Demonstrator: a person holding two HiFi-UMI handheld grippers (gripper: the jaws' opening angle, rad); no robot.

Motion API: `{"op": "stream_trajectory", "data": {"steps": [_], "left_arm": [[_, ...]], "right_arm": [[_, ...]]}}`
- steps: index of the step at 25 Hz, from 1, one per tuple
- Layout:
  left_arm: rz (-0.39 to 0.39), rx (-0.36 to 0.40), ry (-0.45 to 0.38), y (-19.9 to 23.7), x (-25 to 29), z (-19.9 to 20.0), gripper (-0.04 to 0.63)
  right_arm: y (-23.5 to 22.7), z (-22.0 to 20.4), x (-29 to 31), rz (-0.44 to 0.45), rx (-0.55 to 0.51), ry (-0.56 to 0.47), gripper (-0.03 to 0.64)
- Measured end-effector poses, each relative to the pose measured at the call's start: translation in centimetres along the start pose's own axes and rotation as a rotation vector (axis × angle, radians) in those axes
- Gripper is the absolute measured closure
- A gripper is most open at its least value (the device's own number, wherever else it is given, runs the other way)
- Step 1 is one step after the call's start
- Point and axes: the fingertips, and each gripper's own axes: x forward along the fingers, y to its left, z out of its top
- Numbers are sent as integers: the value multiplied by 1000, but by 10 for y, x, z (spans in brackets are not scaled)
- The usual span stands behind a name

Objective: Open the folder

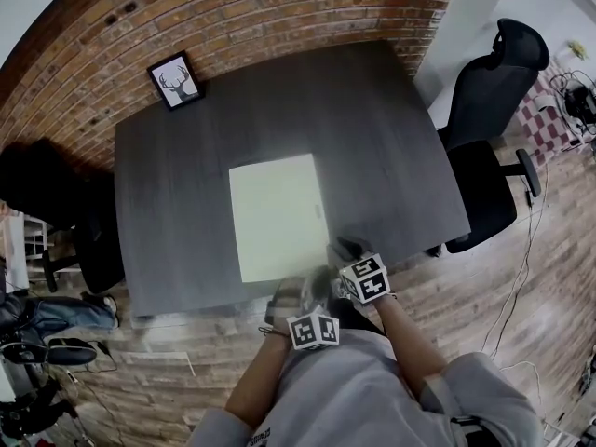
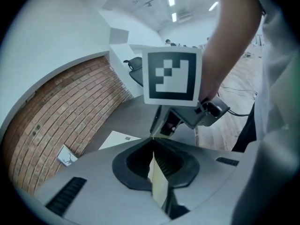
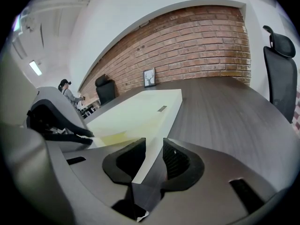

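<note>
Left tool (image 2: pixel 153 143) clamps folder (image 1: pixel 277 217) edge (wide table (image 1: pixel 372 138)).

Your folder (image 1: pixel 277 215) lies centred on the counter (image 1: pixel 372 147), a picture frame (image 1: pixel 176 80) at its far left corner, a chair (image 1: pixel 494 128) to the right, probably another chair (image 1: pixel 42 194) to the left.

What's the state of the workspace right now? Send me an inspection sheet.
Surface: dark wooden table.
Job's things: pale folder near the table's front edge.
Clutter: framed deer picture at the far left corner.
Grippers: left gripper shut on a thin pale sheet of the folder; right gripper open, jaws apart at the folder's near edge.
Cables: loose cables on the floor at the right, off the table.
Surroundings: brick wall behind; black office chair at the right.
</note>
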Motion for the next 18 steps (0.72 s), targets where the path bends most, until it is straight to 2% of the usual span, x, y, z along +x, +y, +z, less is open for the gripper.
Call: {"op": "stream_trajectory", "data": {"steps": [8, 14, 18], "left_arm": [[91, -61, -32, 16, -17, 5, 589], [224, -179, -86, 52, -48, 12, 591], [323, -307, -126, 81, -81, 12, 591]], "right_arm": [[6, -2, 1, 17, -36, 31, 517], [7, -3, 1, 27, -54, 54, 515], [7, -2, 1, 24, -73, 69, 515]]}}
